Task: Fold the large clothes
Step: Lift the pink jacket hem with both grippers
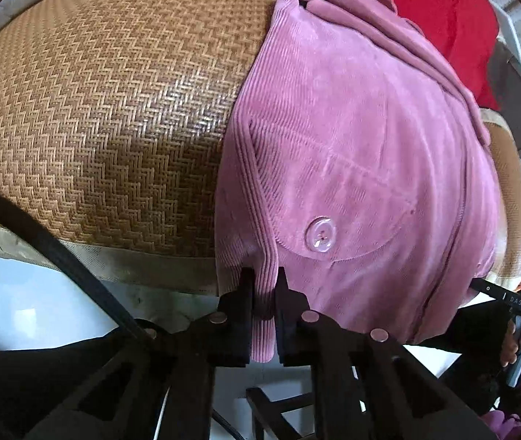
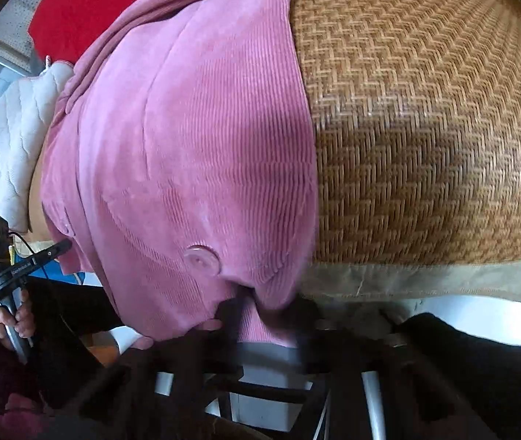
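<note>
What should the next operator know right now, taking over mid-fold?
Left claw: shut on the near hem of the pink corduroy garment.
Right claw: shut on the same hem at the other corner.
Garment lies flat on the woven mat, hem hanging over the near edge; red cloth lies beyond it.
Done: both corners gripped.
Left: lift and fold the hem away toward the far end.

Cloth on weave

Pink garment [image 1: 352, 139] is soft ribbed corduroy with a glossy plastic button [image 1: 320, 238]; the mat [image 1: 113, 110] is woven herringbone cane, slightly shiny; red cloth [image 1: 425, 7] looks matt.
</note>
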`<state>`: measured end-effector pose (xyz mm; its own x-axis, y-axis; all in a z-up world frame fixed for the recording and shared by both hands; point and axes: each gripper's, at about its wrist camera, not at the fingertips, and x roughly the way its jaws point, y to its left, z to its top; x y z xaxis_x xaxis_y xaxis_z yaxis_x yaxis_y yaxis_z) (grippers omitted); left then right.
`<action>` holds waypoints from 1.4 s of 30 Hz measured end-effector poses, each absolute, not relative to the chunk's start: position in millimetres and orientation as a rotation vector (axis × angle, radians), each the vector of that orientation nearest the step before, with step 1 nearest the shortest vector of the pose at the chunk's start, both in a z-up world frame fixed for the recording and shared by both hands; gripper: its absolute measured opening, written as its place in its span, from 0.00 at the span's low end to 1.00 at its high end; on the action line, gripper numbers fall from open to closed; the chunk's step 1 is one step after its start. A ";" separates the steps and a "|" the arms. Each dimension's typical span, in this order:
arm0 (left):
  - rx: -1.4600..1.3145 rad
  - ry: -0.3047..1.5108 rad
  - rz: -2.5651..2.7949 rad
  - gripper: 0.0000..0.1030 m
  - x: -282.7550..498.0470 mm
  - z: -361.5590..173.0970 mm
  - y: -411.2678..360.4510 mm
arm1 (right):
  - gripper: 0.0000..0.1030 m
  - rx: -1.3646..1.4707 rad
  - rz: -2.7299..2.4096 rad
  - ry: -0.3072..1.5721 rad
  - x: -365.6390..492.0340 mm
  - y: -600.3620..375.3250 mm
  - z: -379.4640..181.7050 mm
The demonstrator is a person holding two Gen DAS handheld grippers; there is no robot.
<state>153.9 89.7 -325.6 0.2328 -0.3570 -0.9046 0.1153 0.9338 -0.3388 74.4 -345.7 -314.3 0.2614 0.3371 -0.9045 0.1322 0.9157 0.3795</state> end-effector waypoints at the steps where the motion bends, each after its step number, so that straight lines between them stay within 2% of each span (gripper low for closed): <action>1: -0.222 1.293 -0.336 0.10 152.8 -324.2 90.5 | 0.16 0.436 0.147 1.291 70.6 -345.2 -310.6; 3: -0.211 1.298 -0.341 0.10 153.4 -323.6 89.4 | 0.16 0.456 0.139 1.281 66.1 -349.0 -308.7; 5: -0.196 1.323 -0.330 0.26 154.0 -326.2 86.3 | 0.19 0.497 0.140 1.297 64.7 -354.1 -313.4; 6: -0.199 1.338 -0.327 0.49 157.9 -326.0 86.1 | 0.20 0.523 0.141 1.306 68.9 -362.1 -316.7; 7: -0.203 1.343 -0.320 0.58 157.4 -327.4 85.4 | 0.24 0.545 0.132 1.319 71.2 -362.8 -320.3; 8: -0.201 1.341 -0.315 0.58 156.8 -327.9 84.3 | 0.25 0.544 0.127 1.330 72.8 -360.7 -322.2; 9: -0.199 1.341 -0.320 0.57 155.9 -328.5 82.1 | 0.25 0.533 0.131 1.336 74.4 -357.0 -323.3; 10: -0.201 1.336 -0.328 0.49 153.1 -329.6 78.1 | 0.25 0.505 0.142 1.337 78.2 -352.2 -323.6; 11: -0.203 1.330 -0.333 0.35 151.8 -331.4 72.8 | 0.25 0.482 0.147 1.335 79.3 -347.5 -323.7; 12: -0.203 1.332 -0.333 0.05 154.8 -333.4 66.0 | 0.25 0.455 0.153 1.331 79.8 -342.3 -323.2; 14: -0.220 1.318 -0.341 0.06 153.2 -330.6 62.2 | 0.13 0.455 0.174 1.324 77.3 -339.1 -320.3; 15: -0.232 1.305 -0.354 0.06 150.6 -322.2 64.9 | 0.10 0.466 0.193 1.316 76.6 -338.4 -315.0; 25: -0.436 1.057 -0.587 0.06 161.5 -223.6 85.2 | 0.09 0.488 0.350 1.037 100.2 -333.4 -217.6; 30: -0.466 0.980 -0.628 0.05 181.5 -188.6 83.0 | 0.09 0.523 0.344 1.061 125.0 -339.7 -222.9; 36: -0.441 1.055 -0.572 0.05 184.0 -220.7 75.5 | 0.09 0.528 0.346 1.150 132.9 -341.0 -248.9; 38: -0.440 1.074 -0.550 0.05 182.3 -231.2 80.3 | 0.13 0.518 0.377 1.157 132.4 -337.2 -255.7; 42: -0.426 1.113 -0.507 0.06 178.7 -247.1 83.0 | 0.15 0.468 0.397 1.172 133.4 -332.0 -259.8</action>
